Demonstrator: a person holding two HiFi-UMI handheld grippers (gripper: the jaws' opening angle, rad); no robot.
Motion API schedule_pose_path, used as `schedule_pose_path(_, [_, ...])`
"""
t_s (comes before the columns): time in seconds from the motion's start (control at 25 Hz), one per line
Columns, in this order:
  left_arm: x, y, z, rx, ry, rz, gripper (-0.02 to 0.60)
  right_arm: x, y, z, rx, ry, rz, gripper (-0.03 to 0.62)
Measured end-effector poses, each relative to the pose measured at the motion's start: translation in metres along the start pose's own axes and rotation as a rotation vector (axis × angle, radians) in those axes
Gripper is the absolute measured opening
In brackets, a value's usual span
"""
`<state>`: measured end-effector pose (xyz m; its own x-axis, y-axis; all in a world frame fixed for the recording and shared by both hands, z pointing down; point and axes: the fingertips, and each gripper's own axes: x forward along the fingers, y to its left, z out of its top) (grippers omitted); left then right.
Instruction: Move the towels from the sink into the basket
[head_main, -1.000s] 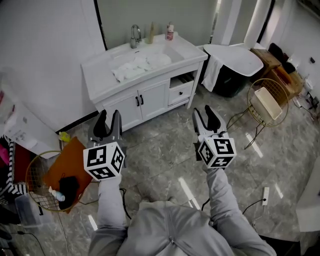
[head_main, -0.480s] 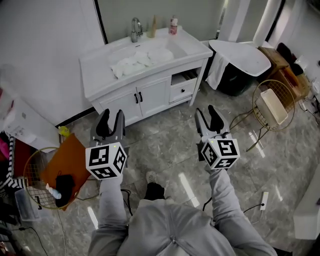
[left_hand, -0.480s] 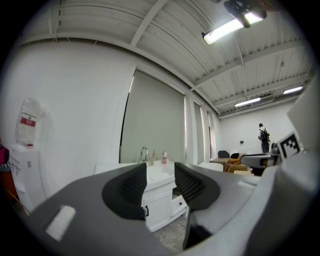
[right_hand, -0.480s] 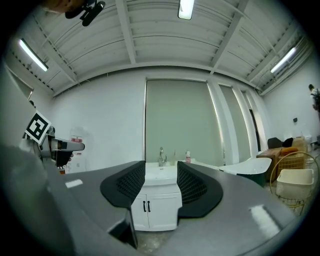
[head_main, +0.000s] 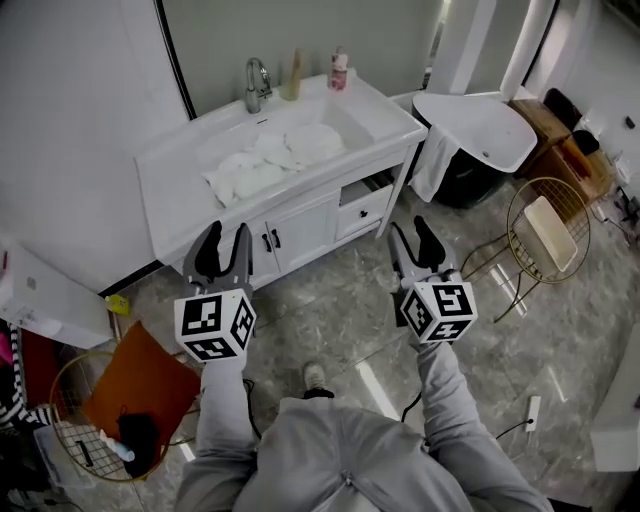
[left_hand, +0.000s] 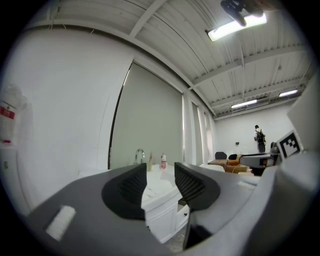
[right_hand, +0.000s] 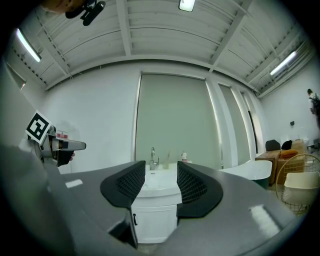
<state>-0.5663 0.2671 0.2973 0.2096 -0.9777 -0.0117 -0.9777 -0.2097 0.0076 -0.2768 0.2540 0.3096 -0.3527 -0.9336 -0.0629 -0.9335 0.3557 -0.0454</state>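
Towels (head_main: 275, 160): white, crumpled heap lying in the sink (head_main: 232, 128). In the head view its long axis runs from lower left to upper right, along the length of the desk, and the broader end points to the upper right.
Sink: basin sunk into a white desk (head_main: 175, 200) against the wall. A chrome tap (head_main: 256, 85) stands at its back edge.
Bottles: a tan one (head_main: 293, 75) and a white one with a red label (head_main: 340, 68), both upright on the back of the desk, to the right of the tap.
Cabinet under the desk: two white doors (head_main: 290, 240) with dark handles. A drawer (head_main: 362, 200) at the right stands partly pulled out.
Left claw (head_main: 222, 250): held level, pointing toward the cabinet. Its jaws stand apart with nothing between them, and the gap frames the desk edge.
Right claw (head_main: 417, 240): held level and well apart from the left one. Its jaws are apart and empty, and the gap frames the sink and tap.
Right wire basket (head_main: 548, 235): gold wire on thin legs, on the floor well to the right of the desk. It holds a cream rectangular item.
Left wire basket (head_main: 90, 420): on the floor at lower left. It holds an orange board and a dark item.
Basket meant for the towels: cannot tell which.
Floor (head_main: 320, 310): grey marbled tile.
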Motion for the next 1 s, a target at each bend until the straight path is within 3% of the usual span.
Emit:
schedule_pose_path(0.48, [0.117, 0.037, -0.004, -0.005, 0.009, -0.078, 0.19, 0.11, -0.003, -0.001, -0.04, 0.021, -0.022, 0.182])
schedule_pose_path(0.76, [0.165, 0.051, -0.015, -0.005, 0.035, -0.055, 0.19, 0.164, -0.026, -0.009, -0.029, 0.029, -0.009, 0.183])
schedule_pose_path(1.0, [0.23, 0.053, -0.023, 0.008, 0.052, -0.027, 0.19, 0.232, -0.056, -0.026, -0.021, 0.052, 0.053, 0.183])
